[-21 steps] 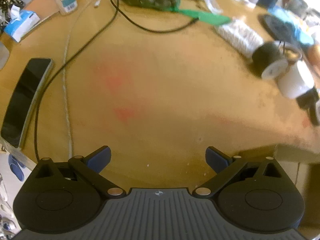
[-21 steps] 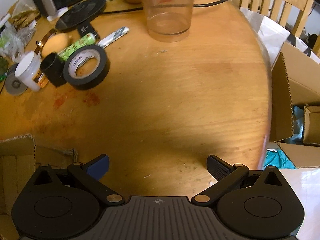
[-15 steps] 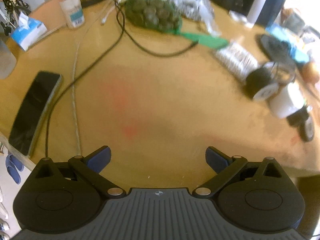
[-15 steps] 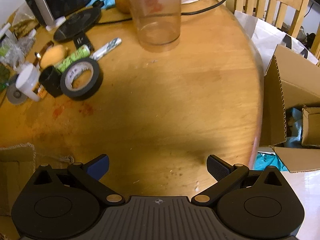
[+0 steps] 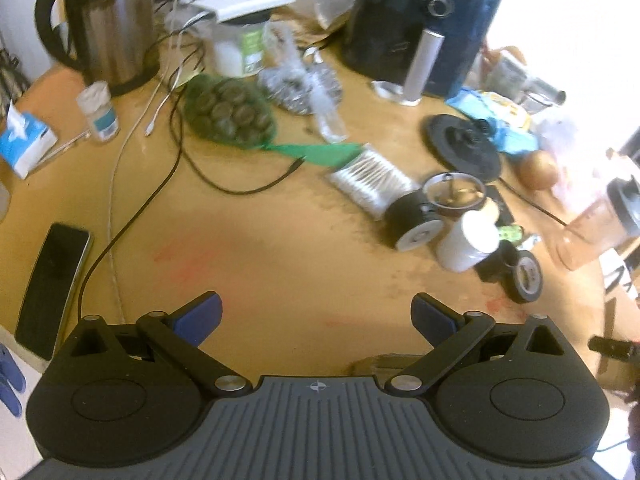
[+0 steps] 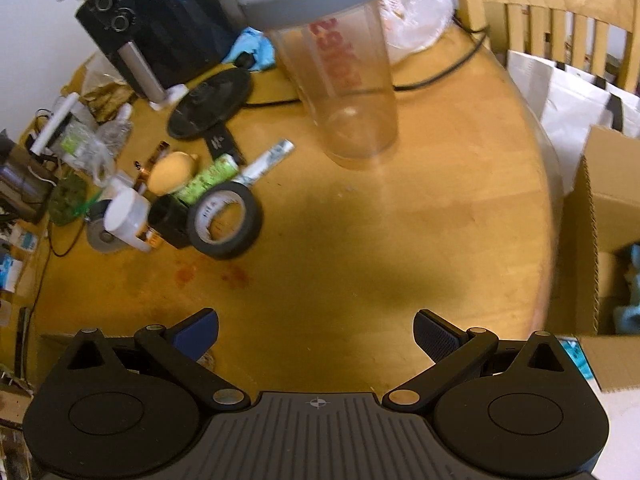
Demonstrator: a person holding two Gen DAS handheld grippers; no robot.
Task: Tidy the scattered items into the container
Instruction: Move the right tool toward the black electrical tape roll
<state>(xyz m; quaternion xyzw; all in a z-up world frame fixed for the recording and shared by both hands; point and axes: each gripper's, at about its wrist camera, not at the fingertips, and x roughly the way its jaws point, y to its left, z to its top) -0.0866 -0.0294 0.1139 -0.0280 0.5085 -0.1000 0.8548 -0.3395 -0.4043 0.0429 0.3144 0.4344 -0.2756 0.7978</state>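
The round wooden table (image 5: 280,240) was pretty cluttered. Both the left gripper (image 5: 316,312) and right gripper (image 6: 316,330) hung spread wide, holding nothing. The black tape roll (image 6: 226,220) sat among the scattered bits. Only the left view caught the kettle (image 5: 108,28) and phone (image 5: 52,288); only the right showed the cardboard box (image 6: 600,232) beside the table and the chair (image 6: 560,20).
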